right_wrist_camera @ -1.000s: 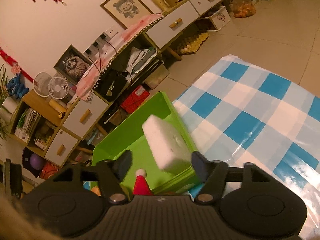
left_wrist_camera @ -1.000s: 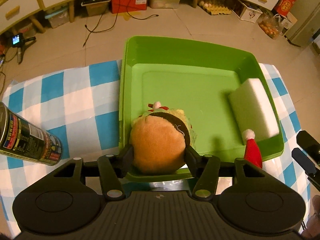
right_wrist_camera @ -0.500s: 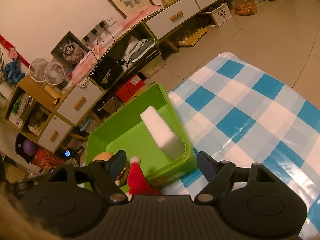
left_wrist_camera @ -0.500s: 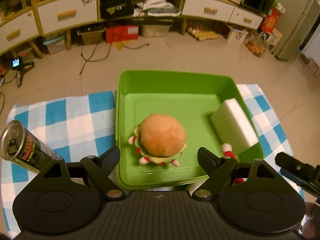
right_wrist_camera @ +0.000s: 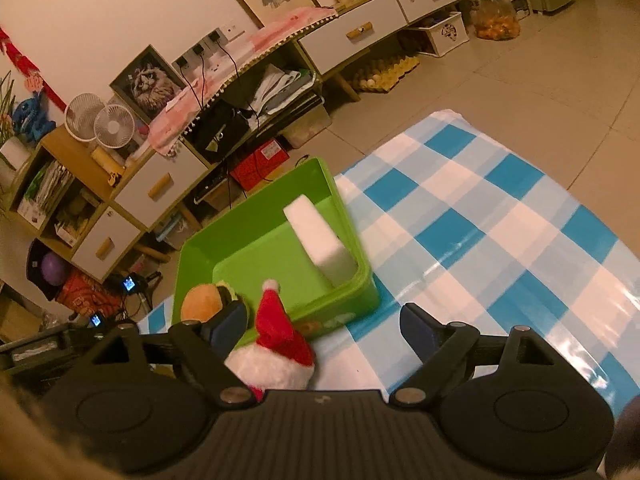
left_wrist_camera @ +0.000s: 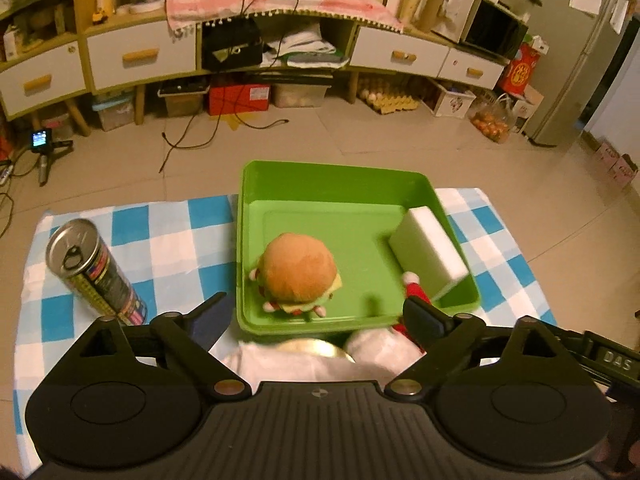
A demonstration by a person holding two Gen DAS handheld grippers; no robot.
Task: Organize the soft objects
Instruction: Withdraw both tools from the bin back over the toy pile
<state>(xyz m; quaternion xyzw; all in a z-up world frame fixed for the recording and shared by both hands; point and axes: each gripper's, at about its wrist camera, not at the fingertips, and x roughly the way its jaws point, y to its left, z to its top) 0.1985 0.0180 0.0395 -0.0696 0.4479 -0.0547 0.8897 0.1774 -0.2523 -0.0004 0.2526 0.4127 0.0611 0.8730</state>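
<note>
A green bin [left_wrist_camera: 340,184] [right_wrist_camera: 360,276] stands on the blue-and-white checked cloth. Inside it lies a plush burger [left_wrist_camera: 298,270] [right_wrist_camera: 200,300], and a white sponge block [left_wrist_camera: 428,252] [right_wrist_camera: 320,240] leans on the right wall. A red Santa hat [left_wrist_camera: 414,292] [right_wrist_camera: 276,320] sits on the cloth at the bin's near right corner. My left gripper [left_wrist_camera: 316,316] hangs above the bin's near edge, its jaws opening with nothing between them. My right gripper [right_wrist_camera: 322,326] is also opening. The hat sits between its fingers, close to the left one, and is not pressed.
A tall drink can [left_wrist_camera: 92,268] stands on the cloth left of the bin. Just below my left fingers lie a white soft thing [left_wrist_camera: 280,364] and a gold round rim [left_wrist_camera: 316,348]. Beyond the table are floor tiles, cables and low cabinets [left_wrist_camera: 140,56].
The left gripper let go of the burger, which now lies in the bin, and rose and drew back. The sponge left the right fingers and leans in the bin; that gripper also backed away.
</note>
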